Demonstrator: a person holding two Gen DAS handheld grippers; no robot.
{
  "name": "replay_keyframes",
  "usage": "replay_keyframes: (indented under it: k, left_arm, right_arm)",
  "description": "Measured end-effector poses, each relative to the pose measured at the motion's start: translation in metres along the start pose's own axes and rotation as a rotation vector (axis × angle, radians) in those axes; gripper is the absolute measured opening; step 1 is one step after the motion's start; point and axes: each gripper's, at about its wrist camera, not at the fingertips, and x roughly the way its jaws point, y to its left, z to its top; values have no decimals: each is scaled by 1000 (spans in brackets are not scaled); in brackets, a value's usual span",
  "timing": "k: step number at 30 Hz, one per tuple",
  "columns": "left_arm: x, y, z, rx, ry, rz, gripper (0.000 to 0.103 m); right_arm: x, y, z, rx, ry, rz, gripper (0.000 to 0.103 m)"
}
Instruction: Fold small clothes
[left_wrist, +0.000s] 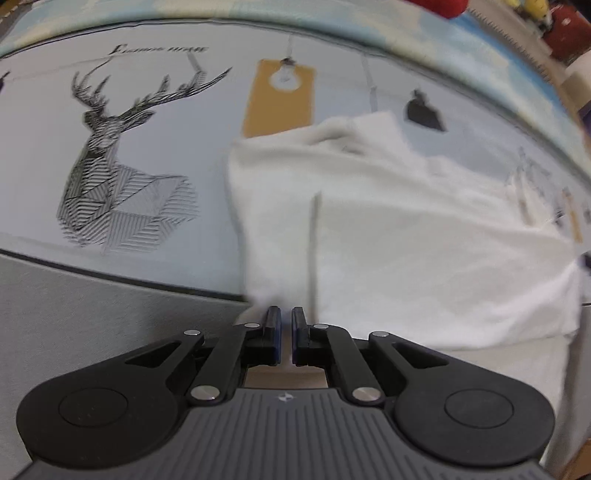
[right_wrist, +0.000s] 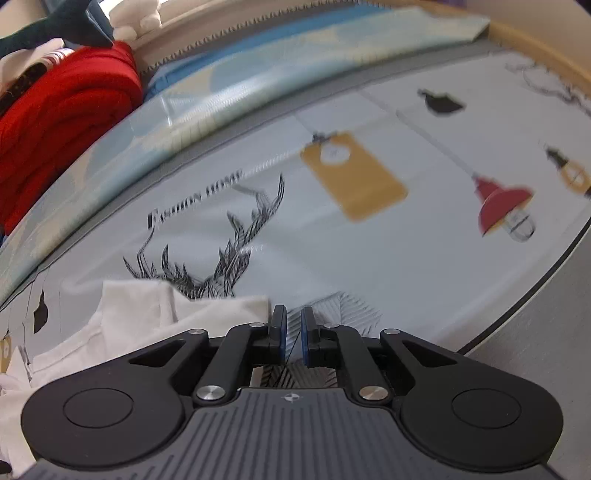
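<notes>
Black left claw (left_wrist: 286, 325) has its jaws almost together, a narrow gap between them, at the near edge of the white cotton garment (left_wrist: 406, 240). This garment lies on the pale printed cloth with a deer drawing (left_wrist: 122, 166) covering the bench. Right claw (right_wrist: 293, 325) is nearly closed too, holding nothing, just beside the garment's corner. Far behind lies a folded red knit cloth (right_wrist: 62, 122).

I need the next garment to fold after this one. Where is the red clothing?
The red clothing lies bundled at the upper left of the right wrist view, beyond the printed mat's far edge, next to dark and white garments.
</notes>
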Motion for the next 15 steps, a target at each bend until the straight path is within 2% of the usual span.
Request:
replay_keyframes:
  k: [3,5,7,8,9,11,13,15]
  left_arm:
    - [-12,1,3,-6,-56,-34,4]
    - [-17,-2,3,3,-87,-81,5]
    - [-10,-5,1,19,-58,-72,6]
    - [-2,-7,-2,43,-22,-33,7]
    - [4,-8,-5,68,1,1,7]
    - [4,-12,-9,107,-4,27,7]
    - [-6,-15,-9,112,-50,-4,9]
    - [-8,-15,-11,112,-82,-44,14]
  right_arm:
    - [-20,6,4,-43,-29,102,12]
    - [-31,17,-1,-126,-17,210,23]
    - [-35,29,-11,-226,41,319,37]
    - [-33,35,-20,-279,86,355,38]
    - [-28,39,-29,-335,134,342,39]
    - [-10,43,-50,-445,228,216,39]
    - [-11,41,-57,-471,208,204,38]
    - [-18,36,-50,-407,186,224,38]
